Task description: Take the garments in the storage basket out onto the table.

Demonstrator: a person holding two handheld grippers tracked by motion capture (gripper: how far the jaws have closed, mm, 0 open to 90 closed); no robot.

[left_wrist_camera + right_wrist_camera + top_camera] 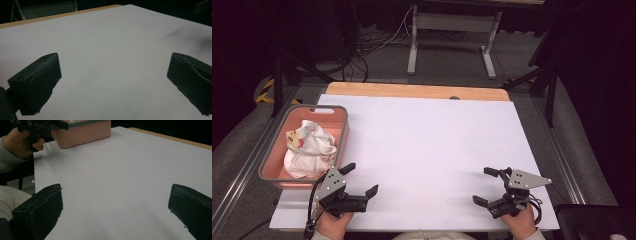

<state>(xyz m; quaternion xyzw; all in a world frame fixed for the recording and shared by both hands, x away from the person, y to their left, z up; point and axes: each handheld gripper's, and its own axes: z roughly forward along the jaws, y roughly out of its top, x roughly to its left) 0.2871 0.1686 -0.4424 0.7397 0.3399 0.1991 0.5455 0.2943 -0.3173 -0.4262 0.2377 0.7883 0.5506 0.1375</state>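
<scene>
My left gripper (360, 179) rests low at the front left of the white table sheet (427, 145), jaws wide apart with nothing between them. In the left gripper view its two black jaws frame bare white sheet (107, 62). My right gripper (485, 186) sits at the front right, also open and empty. The right gripper view looks across the sheet (120, 170) toward the person's left hand (20, 143) and the pink basket (82, 131). The pink basket (274, 150) stands at the table's left edge and holds a crumpled white cloth (309, 147), just beyond the left gripper.
A strip of wooden tabletop (412, 91) shows past the sheet's far edge. A white desk frame (452, 37) and cables lie on the floor beyond. Black stands (542, 80) flank the table's far corners. A dark seat (592, 220) is at the bottom right.
</scene>
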